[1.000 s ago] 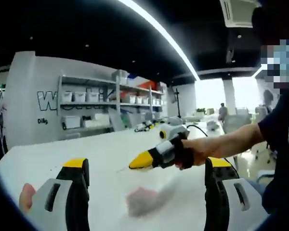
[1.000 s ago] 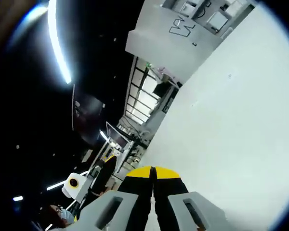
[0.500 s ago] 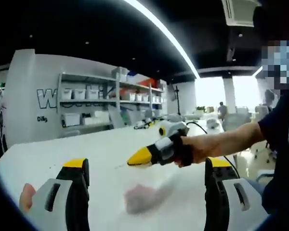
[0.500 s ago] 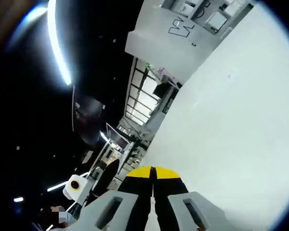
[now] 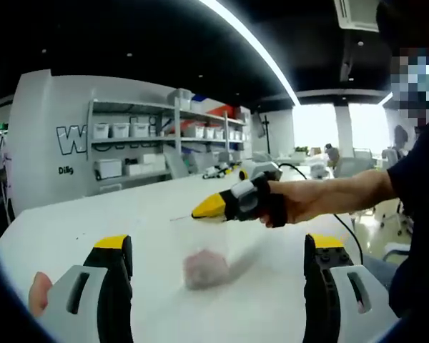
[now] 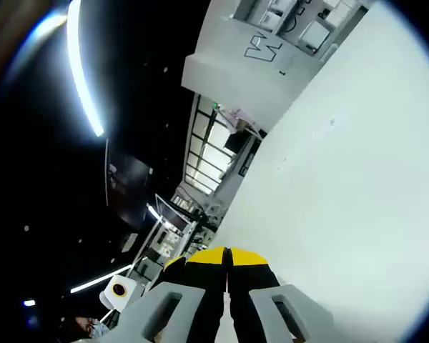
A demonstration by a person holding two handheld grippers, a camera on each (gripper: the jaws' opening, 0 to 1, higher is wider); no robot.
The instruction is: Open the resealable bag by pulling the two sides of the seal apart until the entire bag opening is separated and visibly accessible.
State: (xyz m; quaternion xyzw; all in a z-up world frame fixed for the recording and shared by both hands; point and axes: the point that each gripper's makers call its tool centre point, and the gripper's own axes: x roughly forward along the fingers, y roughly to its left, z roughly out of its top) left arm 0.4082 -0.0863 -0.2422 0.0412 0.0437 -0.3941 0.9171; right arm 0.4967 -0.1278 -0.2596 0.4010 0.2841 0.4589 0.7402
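Resealable bag (image 5: 202, 250) hangs pinched in the right tool (image 5: 202, 208).

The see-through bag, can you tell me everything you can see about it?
The resealable bag looks like thin clear plastic, blurry in the left gripper view. It hangs upright above the white table, with a pinkish lump sitting at its bottom. The right claw, yellow-tipped and shut, pinches its top edge. The left claw is open, jaws wide on either side, not touching it. Whether the seal is open is unclear.
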